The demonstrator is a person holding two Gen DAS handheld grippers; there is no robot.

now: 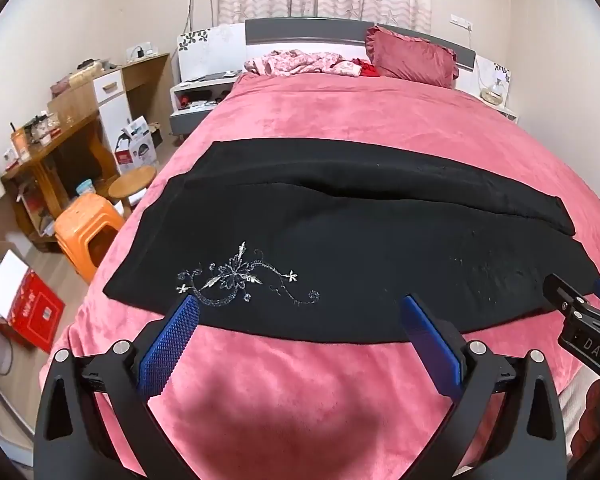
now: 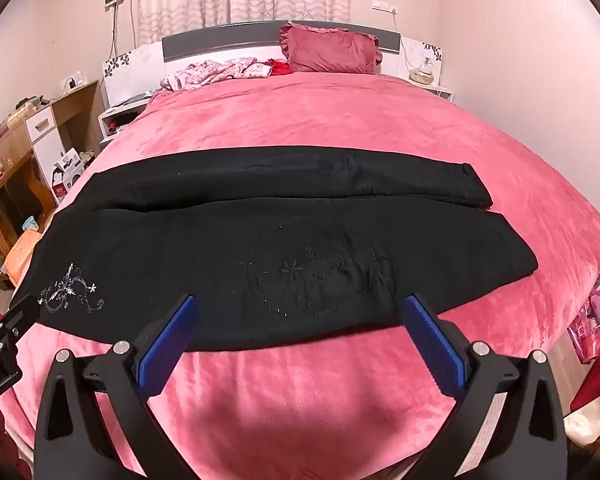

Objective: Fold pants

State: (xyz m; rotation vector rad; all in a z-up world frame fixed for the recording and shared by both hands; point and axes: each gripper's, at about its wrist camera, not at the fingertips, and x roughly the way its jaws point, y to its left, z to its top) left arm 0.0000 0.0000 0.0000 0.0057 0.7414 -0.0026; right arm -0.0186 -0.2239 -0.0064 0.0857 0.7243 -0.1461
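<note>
While you hold both tools low over the near edge of the bed, your left wrist view shows the black pants (image 1: pixel 340 240) laid crosswise on the pink bedspread (image 1: pixel 340 120), one leg lying along the far side of the other. Your left claw (image 1: pixel 298 304) stands released, its blue pads (image 1: pixel 172 344) spread wide with nothing between them; the pad tips reach the near hem of the pants, but you cannot tell from this view whether they touch the cloth. A silver floral embroidery (image 1: pixel 240 276) sits on the cloth just beyond the left pad. Your right claw (image 1: pixel 580 300) enters at the right border, near the same hem. An orange stool (image 1: pixel 88 232) and a wooden desk (image 1: pixel 60 140) stand left of the bed, and a red pillow (image 1: pixel 412 58) leans at the headboard. Your right wrist view shows the pants (image 2: pixel 284 240) lying flat across the bedspread (image 2: pixel 320 120), with the embroidery (image 2: pixel 70 288) at their left end. Your right claw (image 2: pixel 300 304) is likewise released, blue pads (image 2: pixel 432 344) apart and empty, tips at the near hem. Part of your left claw (image 2: pixel 4 336) shows at the left border.
</note>
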